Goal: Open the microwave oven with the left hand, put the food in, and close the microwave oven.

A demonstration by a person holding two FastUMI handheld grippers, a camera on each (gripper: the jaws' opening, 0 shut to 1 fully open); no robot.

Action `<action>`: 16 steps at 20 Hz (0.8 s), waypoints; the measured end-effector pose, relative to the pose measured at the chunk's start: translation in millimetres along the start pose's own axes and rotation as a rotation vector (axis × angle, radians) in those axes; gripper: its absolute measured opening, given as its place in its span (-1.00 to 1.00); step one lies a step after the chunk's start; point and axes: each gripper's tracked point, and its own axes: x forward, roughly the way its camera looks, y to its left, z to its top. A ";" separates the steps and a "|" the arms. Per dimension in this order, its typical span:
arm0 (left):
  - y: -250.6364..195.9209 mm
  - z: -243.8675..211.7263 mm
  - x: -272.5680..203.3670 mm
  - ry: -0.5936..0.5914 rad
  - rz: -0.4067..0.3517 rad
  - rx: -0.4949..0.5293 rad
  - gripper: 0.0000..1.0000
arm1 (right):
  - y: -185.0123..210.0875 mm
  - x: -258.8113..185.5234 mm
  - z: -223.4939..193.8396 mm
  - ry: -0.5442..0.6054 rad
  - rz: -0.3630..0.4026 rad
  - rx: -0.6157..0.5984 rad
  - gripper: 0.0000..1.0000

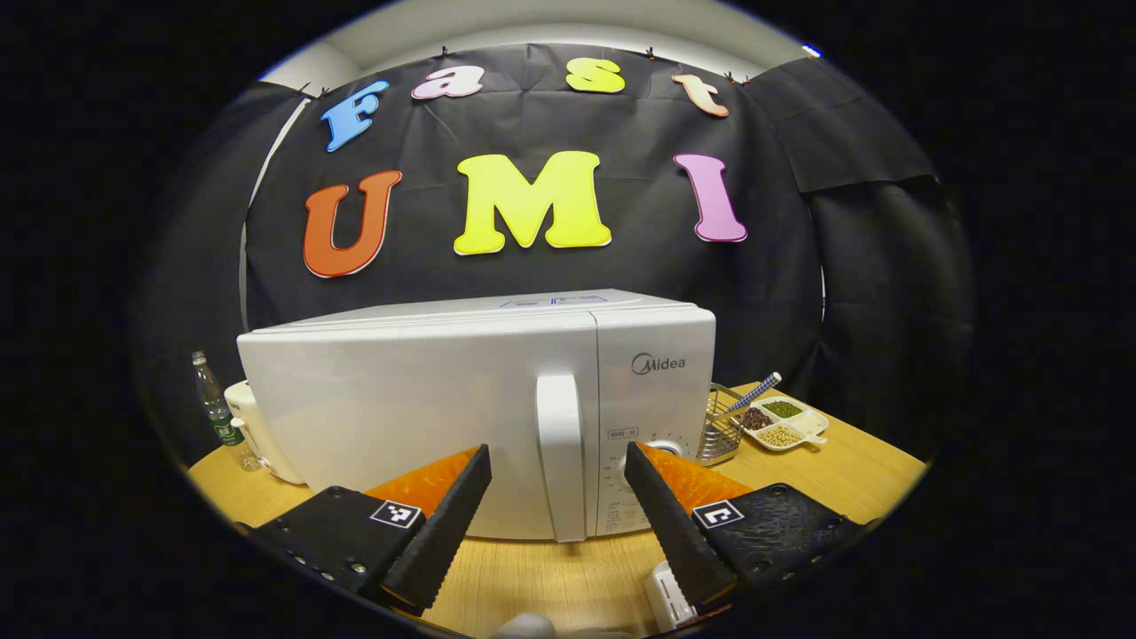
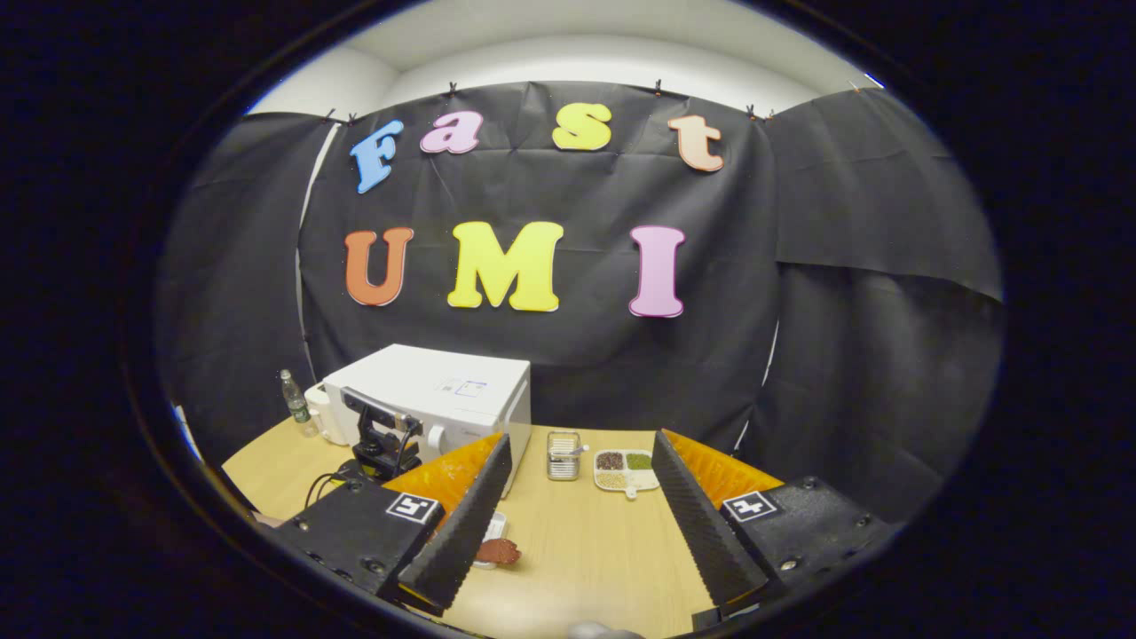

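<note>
While wide apart and empty, left gripper [image 1: 557, 461] fingers either side of microwave [image 1: 479, 408] door handle [image 1: 561, 457], untouched; right gripper [image 2: 581, 479] likewise spread.

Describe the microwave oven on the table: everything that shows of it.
The microwave oven is a white box with a smooth, glossy casing, standing upright on the wooden table. Its door is closed, with a vertical white handle at the door's right edge. Right of the handle is a control panel with a round knob. The left gripper is open, its fingers either side of the handle, not gripping it.
</note>
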 end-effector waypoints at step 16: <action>-3.2 -5.9 10.6 0.026 -0.043 -0.051 -0.78 | 13.7 9.3 -0.6 -0.002 0.042 -0.012 1.00</action>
